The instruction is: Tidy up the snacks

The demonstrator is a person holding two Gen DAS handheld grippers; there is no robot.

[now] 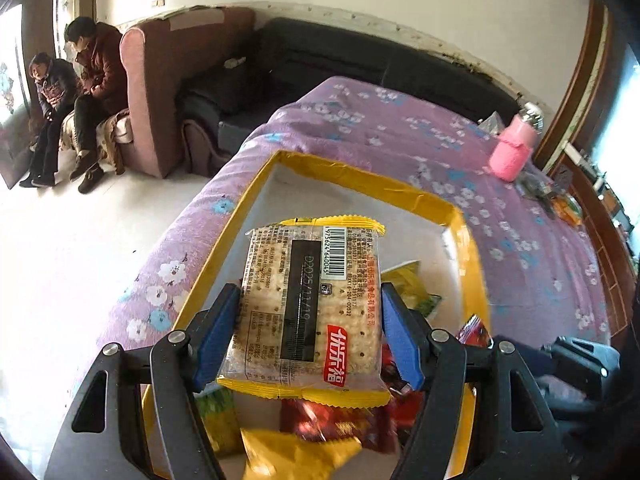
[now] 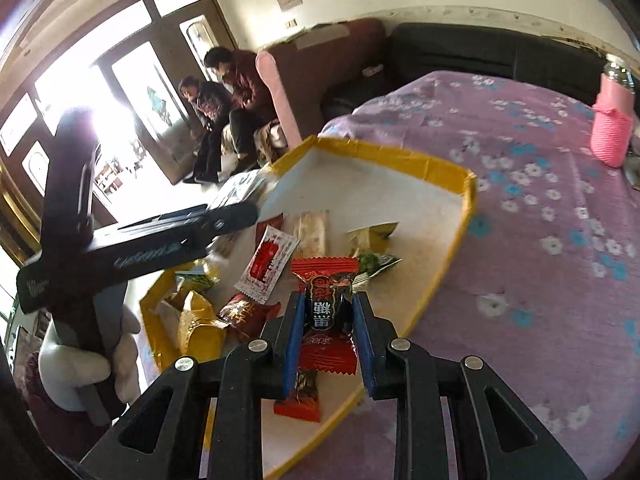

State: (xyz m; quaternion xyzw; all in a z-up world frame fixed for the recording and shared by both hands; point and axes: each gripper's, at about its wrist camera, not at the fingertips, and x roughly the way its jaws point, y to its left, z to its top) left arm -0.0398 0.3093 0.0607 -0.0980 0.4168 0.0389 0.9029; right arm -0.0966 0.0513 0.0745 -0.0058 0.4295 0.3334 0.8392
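Note:
My left gripper [image 1: 310, 320] is shut on a clear cracker pack with yellow ends [image 1: 308, 304], held above the yellow-rimmed white tray [image 1: 352, 178]. Several snack packets lie under it in the tray, red [image 1: 332, 420] and yellow [image 1: 296, 456]. My right gripper [image 2: 326, 312] is shut on a red and black candy [image 2: 326, 300], held over the near edge of the same tray [image 2: 460, 236]. In the right wrist view the left gripper [image 2: 240, 212] reaches in from the left with the cracker pack [image 2: 240, 186].
The tray sits on a purple flowered cloth [image 1: 400, 136]. A pink-sleeved bottle [image 1: 514, 148] stands at the far right, with small items beside it. Loose snacks [image 2: 268, 264] lie in the tray. Two people [image 1: 76, 96] sit on a sofa at the left.

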